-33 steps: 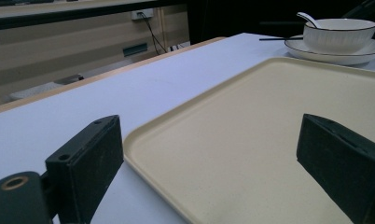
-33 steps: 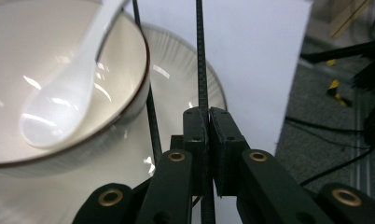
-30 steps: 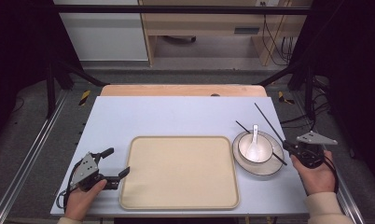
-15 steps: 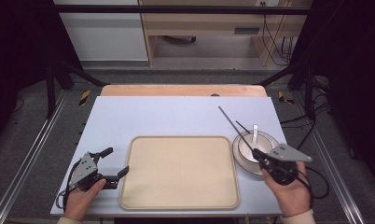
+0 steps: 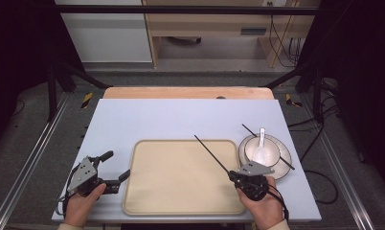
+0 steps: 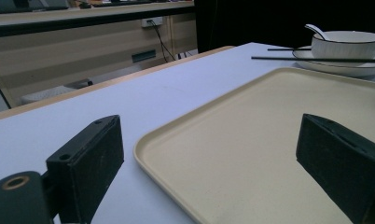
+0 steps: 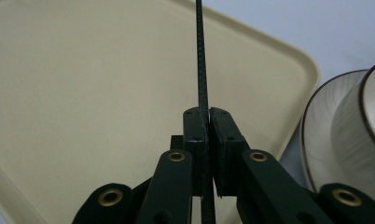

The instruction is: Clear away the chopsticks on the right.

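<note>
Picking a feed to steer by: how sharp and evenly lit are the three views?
High view: table evenly lit, surroundings dark, slightly soft. Left gripper view: tray and bowl clear, near jaws a bit soft. Right gripper view: right gripper and chopstick crisp, no glare.

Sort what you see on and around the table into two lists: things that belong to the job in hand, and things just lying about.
Job in hand:
- chopstick, clamped in the right gripper above the tray
- second chopstick, resting across the plate
- bowl with spoon
- left gripper, open at the tray's edge

Lying about:
- cables on the floor beyond the table
</note>
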A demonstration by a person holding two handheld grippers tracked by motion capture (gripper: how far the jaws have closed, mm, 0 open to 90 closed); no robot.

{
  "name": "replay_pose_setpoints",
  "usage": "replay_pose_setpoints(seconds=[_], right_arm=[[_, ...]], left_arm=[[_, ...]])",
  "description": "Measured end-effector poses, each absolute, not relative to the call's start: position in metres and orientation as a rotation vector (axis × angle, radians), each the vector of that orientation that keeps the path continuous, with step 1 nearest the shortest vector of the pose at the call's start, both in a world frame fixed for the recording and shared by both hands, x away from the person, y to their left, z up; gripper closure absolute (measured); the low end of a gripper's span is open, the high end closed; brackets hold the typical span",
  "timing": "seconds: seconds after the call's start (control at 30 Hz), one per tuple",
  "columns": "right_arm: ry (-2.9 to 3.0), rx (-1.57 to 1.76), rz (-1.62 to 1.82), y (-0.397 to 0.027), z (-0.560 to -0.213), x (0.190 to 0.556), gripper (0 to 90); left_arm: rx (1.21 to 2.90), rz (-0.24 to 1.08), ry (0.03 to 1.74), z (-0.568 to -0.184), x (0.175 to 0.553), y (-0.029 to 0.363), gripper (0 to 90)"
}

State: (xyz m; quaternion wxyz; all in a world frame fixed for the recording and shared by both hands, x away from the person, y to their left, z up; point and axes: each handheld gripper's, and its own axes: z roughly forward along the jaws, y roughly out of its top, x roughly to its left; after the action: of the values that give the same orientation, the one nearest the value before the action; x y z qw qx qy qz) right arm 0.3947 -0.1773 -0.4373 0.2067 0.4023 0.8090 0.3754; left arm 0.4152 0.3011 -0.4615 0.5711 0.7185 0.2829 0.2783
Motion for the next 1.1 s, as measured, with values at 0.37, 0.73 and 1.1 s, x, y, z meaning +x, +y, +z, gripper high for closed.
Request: replay_pose_setpoints(seconds=[0.37,0.73,1.1], right_arm=[[2.350,1.189,0.954,-0.168,-0.456,0.396,85.6],[2.387,1.209,0.928,-0.157,-0.466,0.390,81.5],[2.236,1.131,1.057,-0.174,-0.436,0.389,57.6]], left_arm=[[1.678,0.644,0.664,-0.461,0.417,0.299,7.1],[1.681,0.641,0.638,-0.458,0.414,0.295,7.2],[1.685,0.651,0.648,-0.459,0.410,0.301,7.1]])
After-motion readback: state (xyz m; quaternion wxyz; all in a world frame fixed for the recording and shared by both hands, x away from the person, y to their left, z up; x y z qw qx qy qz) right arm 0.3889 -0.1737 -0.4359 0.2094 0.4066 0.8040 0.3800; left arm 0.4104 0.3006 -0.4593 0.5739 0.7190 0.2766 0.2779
